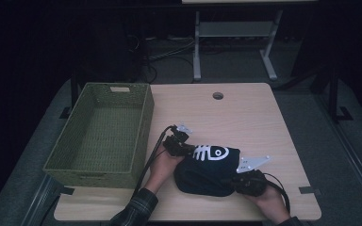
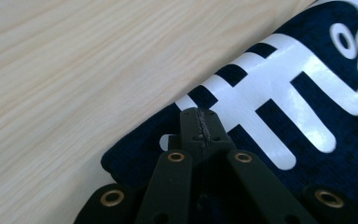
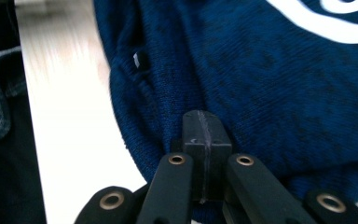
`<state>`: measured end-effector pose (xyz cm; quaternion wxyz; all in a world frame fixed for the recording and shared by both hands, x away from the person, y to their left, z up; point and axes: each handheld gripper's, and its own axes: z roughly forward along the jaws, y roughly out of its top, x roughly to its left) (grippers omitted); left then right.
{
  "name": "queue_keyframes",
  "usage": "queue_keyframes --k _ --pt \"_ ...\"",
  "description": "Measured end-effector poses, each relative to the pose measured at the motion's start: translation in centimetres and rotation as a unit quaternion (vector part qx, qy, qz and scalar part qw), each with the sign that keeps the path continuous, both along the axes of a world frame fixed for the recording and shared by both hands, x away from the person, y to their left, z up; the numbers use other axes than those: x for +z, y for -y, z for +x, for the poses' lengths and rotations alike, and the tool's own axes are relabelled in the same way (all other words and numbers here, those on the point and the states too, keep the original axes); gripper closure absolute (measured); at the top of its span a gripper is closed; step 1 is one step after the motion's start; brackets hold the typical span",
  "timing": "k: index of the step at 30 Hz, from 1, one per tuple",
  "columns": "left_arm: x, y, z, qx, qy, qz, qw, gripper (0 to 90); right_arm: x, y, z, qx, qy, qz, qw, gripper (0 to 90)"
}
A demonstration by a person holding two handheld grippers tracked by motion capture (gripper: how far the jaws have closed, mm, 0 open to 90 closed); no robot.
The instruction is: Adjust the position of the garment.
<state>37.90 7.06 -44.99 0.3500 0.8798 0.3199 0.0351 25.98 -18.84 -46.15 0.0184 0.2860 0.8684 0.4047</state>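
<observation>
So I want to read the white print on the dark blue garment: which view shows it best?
The left gripper view: the white fishbone print is large and sharp across the dark blue garment. The high view shows the whole print, but small. The right gripper view catches a curved white edge at the top.

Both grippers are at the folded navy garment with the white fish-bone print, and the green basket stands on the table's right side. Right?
Not quite: the high view shows the basket on the table's left side. The rest holds.
</observation>
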Motion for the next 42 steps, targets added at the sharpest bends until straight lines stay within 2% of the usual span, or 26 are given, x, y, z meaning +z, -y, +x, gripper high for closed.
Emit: queue_keyframes --k 2,6,8,9,13,14,15,16,17,18,22,23,26,28,30,31,34,40,42 --pt "0.0 0.4 0.1 -0.006 -0.004 0.002 1.0000 90.0 -0.3 -0.5 -0.4 0.007 0.003 -0.008 0.9999 90.0" --pt "-0.2 1.5 0.3 -0.030 0.001 0.017 0.9994 90.0 -0.6 -1.3 -1.4 0.012 0.003 -0.003 0.9999 90.0" --pt "-0.2 1.9 0.3 -0.039 0.006 0.022 0.9990 90.0 -0.6 -1.6 -1.8 0.018 0.010 -0.006 0.9998 90.0" --pt "-0.2 2.1 0.3 -0.037 0.005 0.017 0.9992 90.0 -0.6 -1.8 -1.9 0.021 0.010 -0.006 0.9997 90.0" --pt "0.0 2.2 0.7 -0.054 -0.001 0.013 0.9984 90.0 -0.6 -2.1 -2.0 0.026 0.007 -0.003 0.9996 90.0" --pt "0.0 2.2 0.7 -0.054 -0.001 0.013 0.9984 90.0 -0.6 -2.1 -2.0 0.026 0.007 -0.003 0.9996 90.0" --pt "0.3 2.0 0.6 -0.046 0.001 -0.001 0.9989 90.0 -0.3 -2.1 -1.9 0.027 0.011 -0.001 0.9996 90.0" --pt "0.3 2.0 0.6 -0.046 0.001 -0.001 0.9989 90.0 -0.2 -2.0 -1.9 0.028 0.014 0.001 0.9995 90.0" --pt "1.0 1.7 0.4 -0.046 0.010 -0.005 0.9989 90.0 0.2 -1.8 -1.9 0.026 0.019 0.009 0.9995 90.0" --pt "1.3 1.5 0.1 -0.046 0.013 -0.014 0.9988 90.0 0.5 -1.6 -1.9 0.022 0.022 0.020 0.9993 90.0" --pt "2.5 0.8 -1.4 -0.042 0.023 -0.029 0.9984 90.0 2.1 -0.2 -1.7 0.002 0.052 0.051 0.9974 90.0" --pt "3.0 0.4 -2.1 -0.041 0.032 -0.026 0.9983 90.0 2.4 0.1 -1.6 -0.003 0.058 0.053 0.9969 90.0" --pt "3.8 -0.3 -3.8 -0.036 0.040 -0.036 0.9979 90.0 3.1 1.4 -0.8 -0.035 0.078 0.053 0.9950 90.0" --pt "4.1 -0.7 -5.4 -0.038 0.049 -0.029 0.9977 90.0 3.3 2.4 -0.1 -0.056 0.088 0.052 0.9932 90.0" --pt "4.1 -0.9 -6.6 -0.040 0.053 -0.024 0.9975 90.0 3.4 3.0 0.4 -0.072 0.094 0.048 0.9918 90.0" --pt "4.0 -1.1 -7.4 -0.040 0.060 -0.011 0.9973 90.0 3.3 3.2 0.8 -0.080 0.097 0.046 0.9910 90.0" --pt "3.5 -1.5 -8.4 -0.037 0.062 0.006 0.9974 90.0 2.8 3.7 1.6 -0.096 0.095 0.030 0.9904 90.0" --pt "1.4 -1.9 -8.1 -0.034 0.034 0.017 0.9987 90.0 0.8 3.7 3.0 -0.107 0.067 -0.013 0.9920 90.0" --pt "1.1 -1.9 -7.9 -0.033 0.031 0.018 0.9988 90.0 0.2 3.5 3.2 -0.107 0.056 -0.027 0.9923 90.0"
